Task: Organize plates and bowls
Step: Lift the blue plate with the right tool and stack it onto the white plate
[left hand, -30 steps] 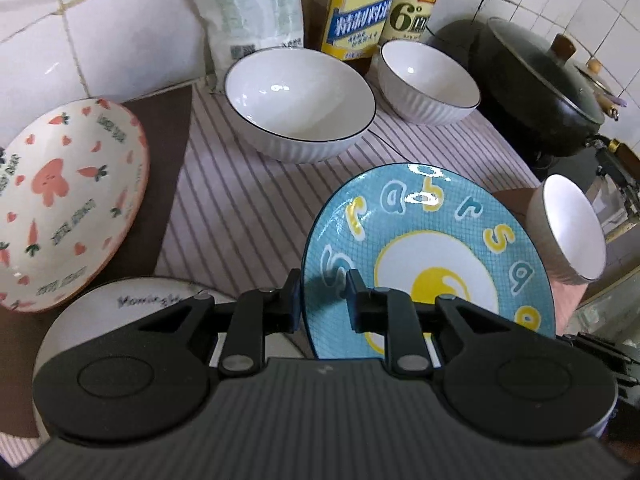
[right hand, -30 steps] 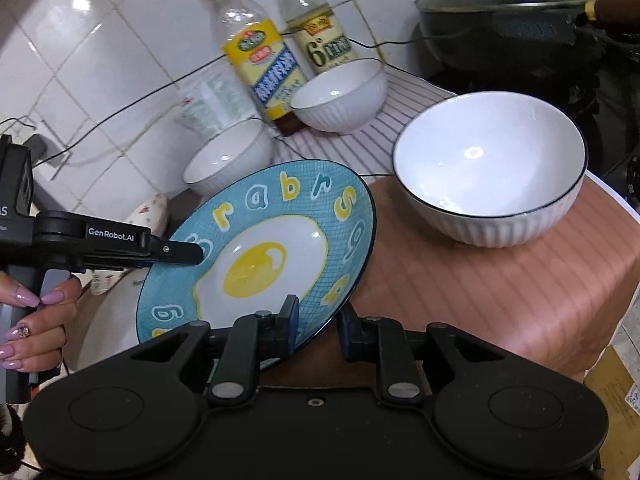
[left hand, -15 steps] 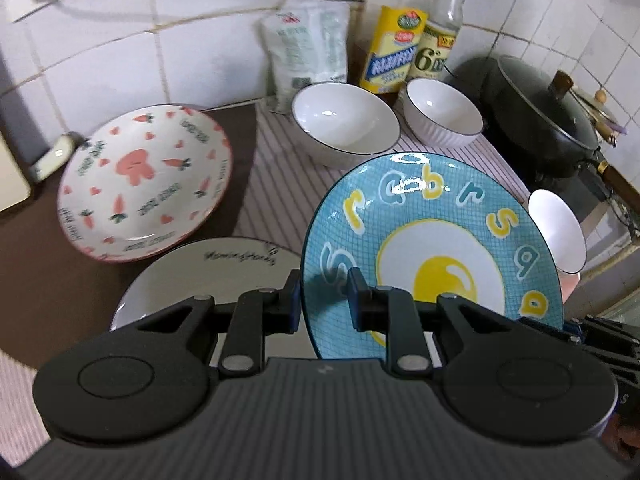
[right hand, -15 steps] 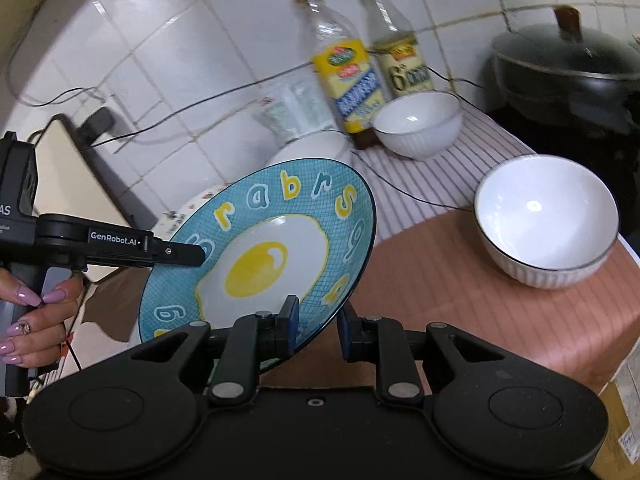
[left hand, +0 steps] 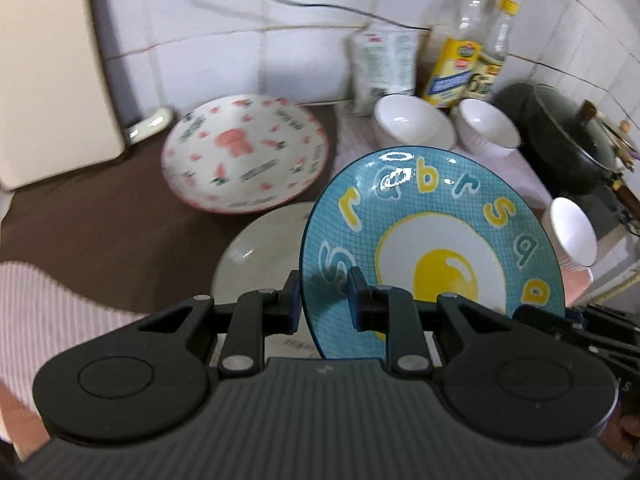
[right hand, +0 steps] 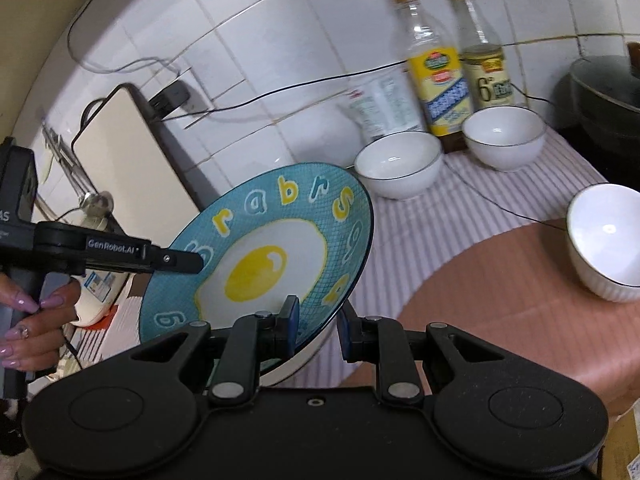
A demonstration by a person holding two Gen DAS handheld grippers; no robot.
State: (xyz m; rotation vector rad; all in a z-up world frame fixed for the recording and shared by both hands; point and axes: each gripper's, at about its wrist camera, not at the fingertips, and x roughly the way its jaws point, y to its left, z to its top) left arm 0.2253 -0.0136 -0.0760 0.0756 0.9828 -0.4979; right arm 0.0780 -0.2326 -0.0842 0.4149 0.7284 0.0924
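Blue plate [left hand: 432, 240] lifted higher; both claws clamped on rim (hand [right hand: 28, 320] only in right view).

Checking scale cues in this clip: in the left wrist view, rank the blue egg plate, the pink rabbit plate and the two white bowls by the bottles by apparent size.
1. Blue egg plate, though nearness inflates it.
2. Pink rabbit plate.
3. The two white bowls look alike; unranked.
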